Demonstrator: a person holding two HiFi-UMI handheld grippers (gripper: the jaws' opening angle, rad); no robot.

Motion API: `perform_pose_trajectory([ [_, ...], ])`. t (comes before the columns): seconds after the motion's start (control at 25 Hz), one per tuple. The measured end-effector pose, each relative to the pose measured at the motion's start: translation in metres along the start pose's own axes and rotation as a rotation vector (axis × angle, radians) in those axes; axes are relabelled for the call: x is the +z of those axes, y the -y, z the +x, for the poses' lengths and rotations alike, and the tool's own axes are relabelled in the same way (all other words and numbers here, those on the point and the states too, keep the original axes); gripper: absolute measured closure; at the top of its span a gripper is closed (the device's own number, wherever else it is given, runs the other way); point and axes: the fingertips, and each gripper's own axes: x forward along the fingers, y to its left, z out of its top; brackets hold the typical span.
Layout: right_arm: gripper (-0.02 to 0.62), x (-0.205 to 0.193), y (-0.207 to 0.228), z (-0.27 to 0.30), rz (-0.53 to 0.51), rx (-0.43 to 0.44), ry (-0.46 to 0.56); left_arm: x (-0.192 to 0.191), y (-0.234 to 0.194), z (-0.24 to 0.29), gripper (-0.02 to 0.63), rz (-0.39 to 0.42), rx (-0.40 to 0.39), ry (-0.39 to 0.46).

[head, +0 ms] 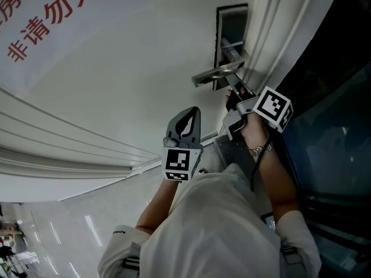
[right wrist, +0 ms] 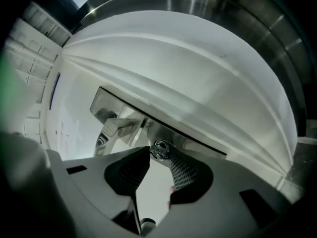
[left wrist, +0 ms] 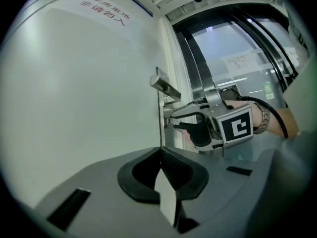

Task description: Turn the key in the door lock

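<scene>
A steel lever handle [head: 217, 72] juts from a lock plate [head: 232, 22] on the white door [head: 116, 80]. Just below the handle, my right gripper [head: 232, 95] points at the lock and is shut on the small metal key [right wrist: 159, 149], whose round head sits between the fingertips. The left gripper view shows the same grip from the side, with the right gripper [left wrist: 171, 121] against the plate under the handle [left wrist: 165, 87]. My left gripper [head: 191, 113] hangs a little back from the door, its tips [left wrist: 161, 151] shut and holding nothing.
Red lettering [head: 40, 22] is printed on the door's upper left. A ribbed white door frame [head: 278, 28] and dark glass panels [head: 336, 132] run along the right. The person's arms and pale sleeves [head: 220, 225] fill the lower middle.
</scene>
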Motion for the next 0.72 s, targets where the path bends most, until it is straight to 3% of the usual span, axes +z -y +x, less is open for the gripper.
perform_pose_trajectory([
  [0.12,0.474,0.000,-0.001,0.000,-0.093,-0.018,0.002,0.001,0.002,0.001,0.597,0.002,-0.003,0.000],
  [0.32,0.445,-0.004,-0.003,-0.002,-0.460,-0.078,-0.036,0.000,0.001,0.002,0.597,0.006,-0.004,-0.005],
  [0.48,0.445,0.002,-0.012,-0.005,-0.758,-0.137,-0.010,-0.002,0.002,0.004,0.597,0.008,-0.007,-0.010],
  [0.56,0.445,0.004,-0.013,-0.004,-0.809,-0.148,-0.011,-0.002,0.004,0.004,0.597,0.008,-0.011,-0.011],
  [0.72,0.457,0.004,-0.007,0.001,-0.777,-0.155,-0.054,-0.001,0.006,0.005,0.597,0.008,-0.012,-0.007],
])
